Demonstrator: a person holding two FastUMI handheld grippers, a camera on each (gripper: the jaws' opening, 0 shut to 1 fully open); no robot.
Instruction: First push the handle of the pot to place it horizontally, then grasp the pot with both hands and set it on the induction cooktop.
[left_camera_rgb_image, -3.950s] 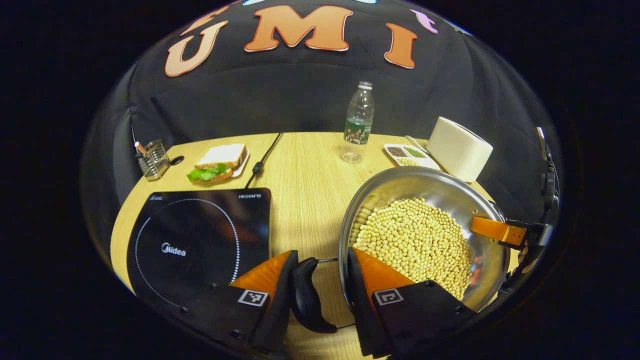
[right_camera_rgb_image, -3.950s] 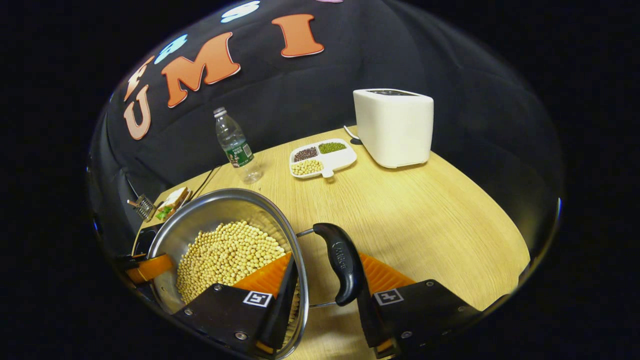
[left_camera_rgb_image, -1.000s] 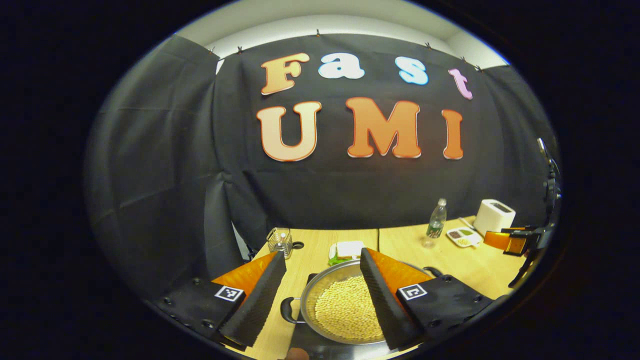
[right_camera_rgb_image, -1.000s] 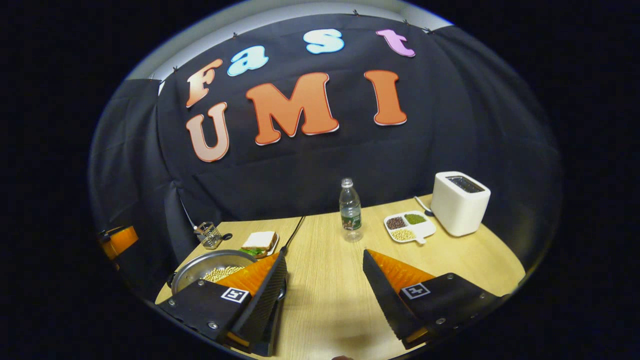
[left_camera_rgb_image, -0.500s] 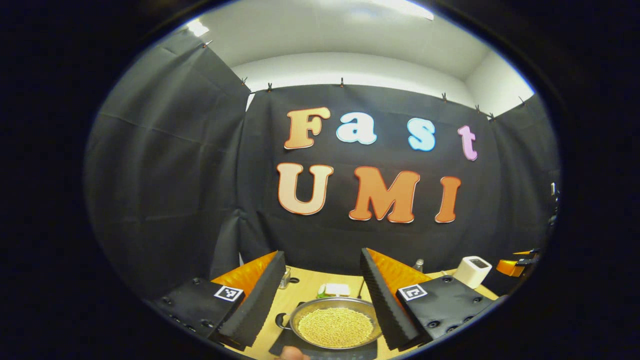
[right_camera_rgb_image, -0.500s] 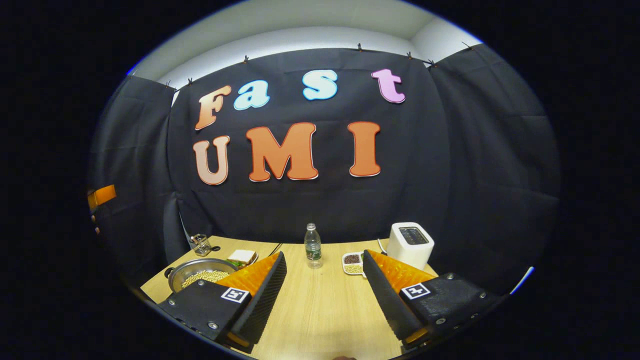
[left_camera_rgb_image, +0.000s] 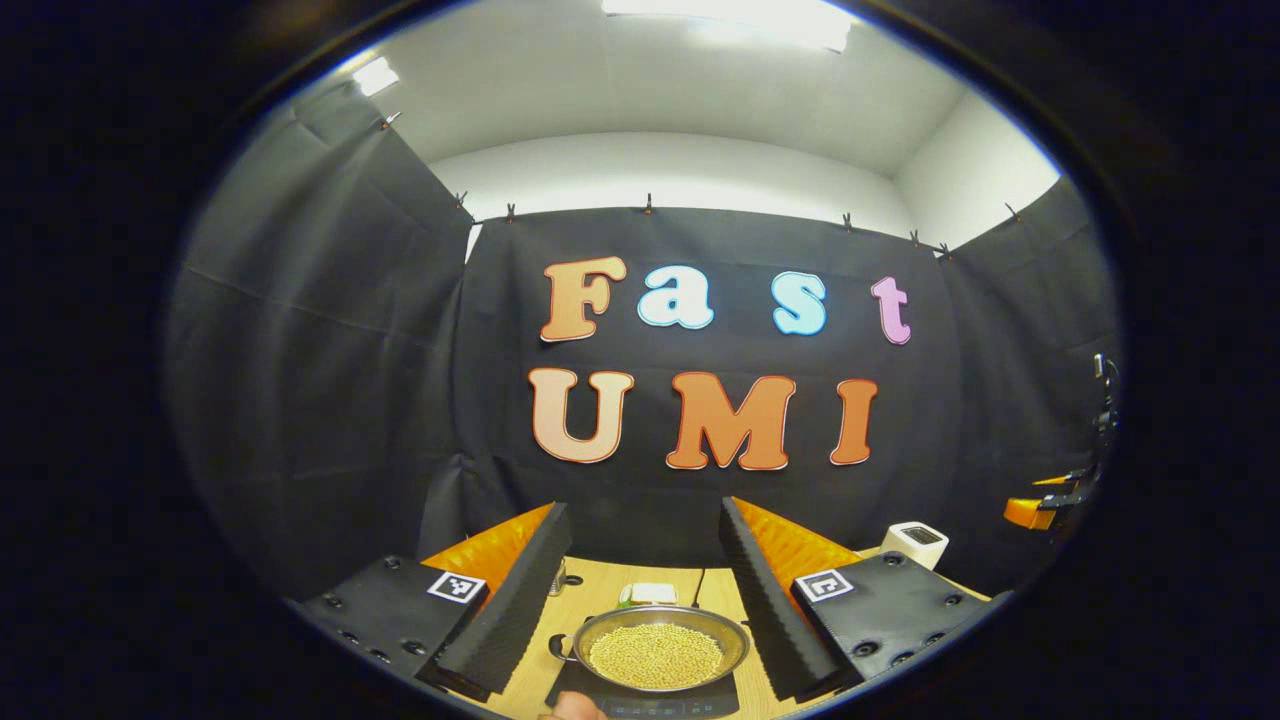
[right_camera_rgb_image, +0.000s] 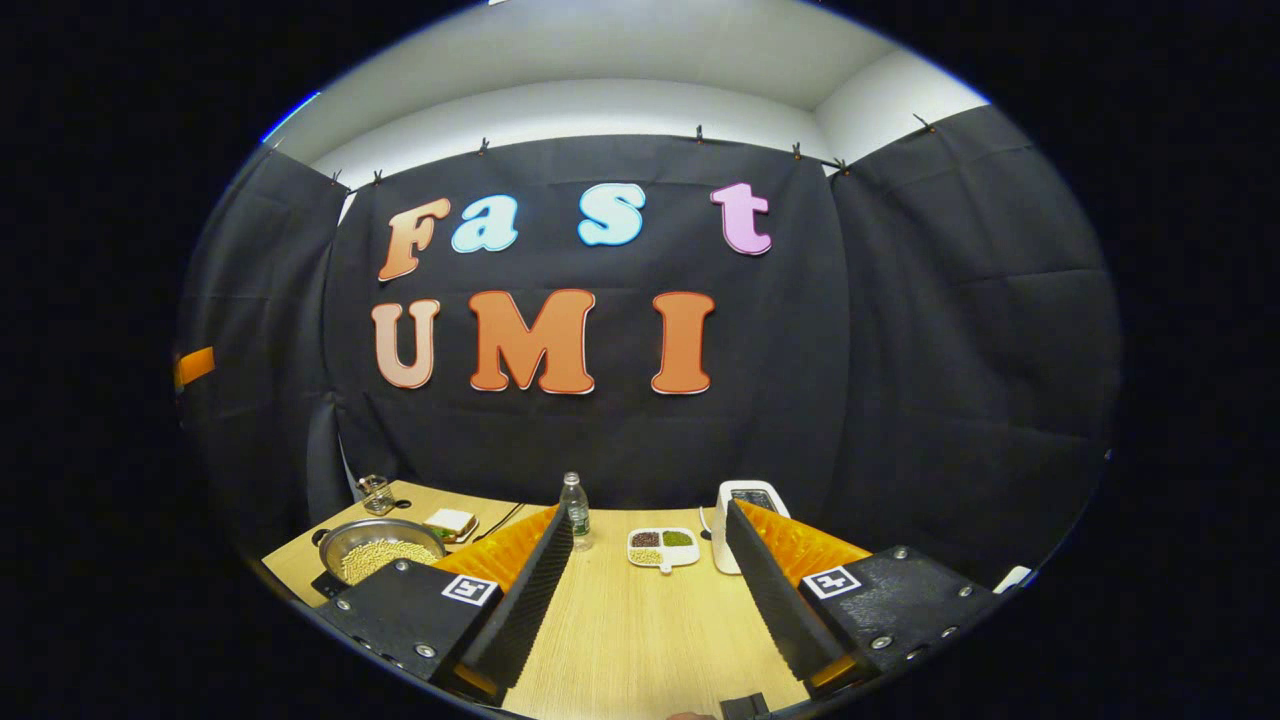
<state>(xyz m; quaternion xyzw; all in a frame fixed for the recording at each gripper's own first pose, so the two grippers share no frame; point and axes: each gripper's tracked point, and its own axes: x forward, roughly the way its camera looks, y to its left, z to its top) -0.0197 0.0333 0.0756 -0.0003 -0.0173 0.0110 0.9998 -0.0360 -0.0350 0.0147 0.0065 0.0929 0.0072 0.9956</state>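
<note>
In the left gripper view, your left tongs (left_camera_rgb_image: 640, 590) sit at the bottom centre, spread wide with nothing between them, raised well clear of the bench (left_camera_rgb_image: 575, 610) and aimed at the booth wall. That reads as a retreat posture: the job looks finished, so nothing is left to hold. Low between the fingers, the pot (left_camera_rgb_image: 655, 650) rests on the induction cooktop (left_camera_rgb_image: 700, 700), a shallow steel pan heaped with pale round beans, one dark side handle (left_camera_rgb_image: 560, 648) sticking out level at its left. At the right edge, the right tongs (left_camera_rgb_image: 1040, 508) hang in the air.

In the right gripper view, your right tongs (right_camera_rgb_image: 645, 600) at the bottom centre are equally wide apart and empty, over bare bench (right_camera_rgb_image: 640, 640). The pot (right_camera_rgb_image: 380, 550) lies at lower left; the cooktop under it is probably the dark sliver there, too small to be sure.
</note>
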